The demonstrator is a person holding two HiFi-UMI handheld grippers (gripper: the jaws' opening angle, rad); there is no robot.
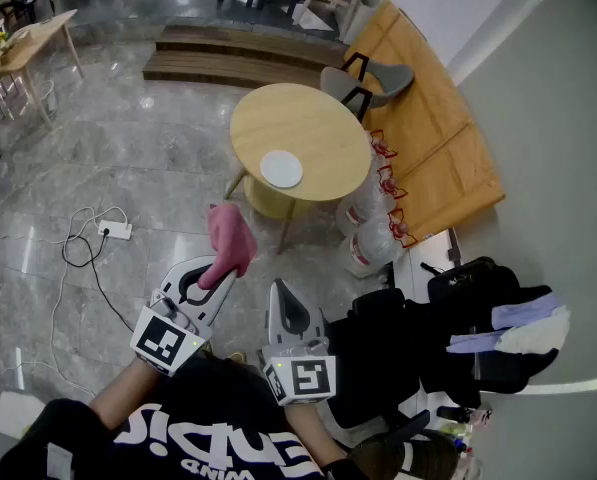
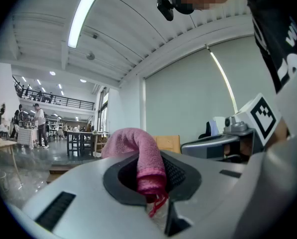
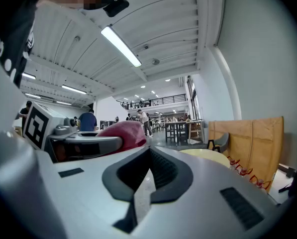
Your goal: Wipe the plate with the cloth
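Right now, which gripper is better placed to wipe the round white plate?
Left: the left gripper holds the pink fabric cloth; the right gripper is shut and empty. Neither reaches the plate.

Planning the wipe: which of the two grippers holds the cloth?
The left gripper, at the head view's left: it is shut on the pink cloth, while the right gripper is shut on nothing.

Left gripper [image 1: 214,270] and right gripper [image 1: 281,290]: pale grey, black pads [image 3: 160,169], black-and-white marker cubes [image 1: 166,340]. Shirt [image 1: 208,440]: black, white lettering.
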